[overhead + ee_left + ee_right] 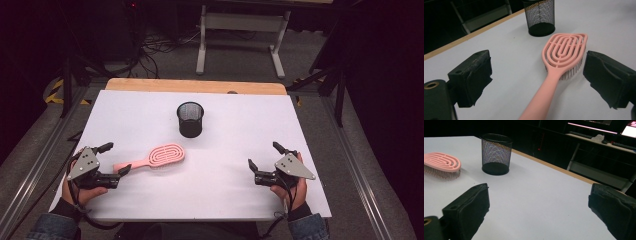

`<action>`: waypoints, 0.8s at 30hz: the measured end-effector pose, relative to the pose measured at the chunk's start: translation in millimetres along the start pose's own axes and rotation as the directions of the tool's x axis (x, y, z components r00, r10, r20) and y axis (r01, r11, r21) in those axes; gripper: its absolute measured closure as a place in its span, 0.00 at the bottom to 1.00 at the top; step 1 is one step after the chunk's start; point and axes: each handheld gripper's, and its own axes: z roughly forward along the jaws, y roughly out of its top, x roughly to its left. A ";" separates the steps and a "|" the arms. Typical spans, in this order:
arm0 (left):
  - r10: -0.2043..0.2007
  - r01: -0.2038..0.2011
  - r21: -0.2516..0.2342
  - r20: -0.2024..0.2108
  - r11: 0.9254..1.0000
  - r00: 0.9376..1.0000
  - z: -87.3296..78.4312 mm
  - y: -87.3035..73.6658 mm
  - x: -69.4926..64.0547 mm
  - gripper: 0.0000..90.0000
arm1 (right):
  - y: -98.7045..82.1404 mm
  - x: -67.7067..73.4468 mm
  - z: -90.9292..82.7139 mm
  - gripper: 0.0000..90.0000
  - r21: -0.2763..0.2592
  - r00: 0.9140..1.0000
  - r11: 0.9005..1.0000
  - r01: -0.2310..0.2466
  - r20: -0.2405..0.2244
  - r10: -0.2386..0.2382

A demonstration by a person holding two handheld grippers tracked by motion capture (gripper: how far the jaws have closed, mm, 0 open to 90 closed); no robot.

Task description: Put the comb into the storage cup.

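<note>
- Overhead, white table (220, 200), wooden far edge; dark room, grey floor behind.
- Pink hairbrush (159, 157) lies flat near mesh cup (190, 119).
- Left tool (115, 159) wide open, straddling brush handle, not gripping.
- Right tool (264, 156) wide open, empty.

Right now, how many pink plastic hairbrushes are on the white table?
1. The pink plastic hairbrush lies bristles down near the left gripper, its handle between the open jaws. None shows inside the black mesh cup.
</note>
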 end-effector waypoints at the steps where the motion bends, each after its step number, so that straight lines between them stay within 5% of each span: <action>1: 0.000 0.000 0.000 0.000 1.000 1.000 0.0 0.0 0.0 0.10 | 0.0 -0.2 -0.1 0.05 -0.001 1.000 1.000 -0.001 0.000 0.001; 14: 0.034 -0.038 0.089 0.048 0.995 0.998 3.9 8.3 6.6 0.11 | -1.1 1.7 2.8 0.05 0.017 1.000 1.000 0.022 -0.010 -0.022; 21: 0.076 -0.090 0.215 0.072 0.972 0.994 16.3 22.9 8.1 0.13 | -3.3 1.5 5.8 0.05 0.039 1.000 0.999 0.026 -0.015 -0.026; 24: 0.101 -0.127 0.290 0.103 0.948 0.990 22.6 30.2 9.0 0.14 | -4.0 1.7 6.9 0.05 0.047 0.999 0.998 0.030 -0.020 -0.029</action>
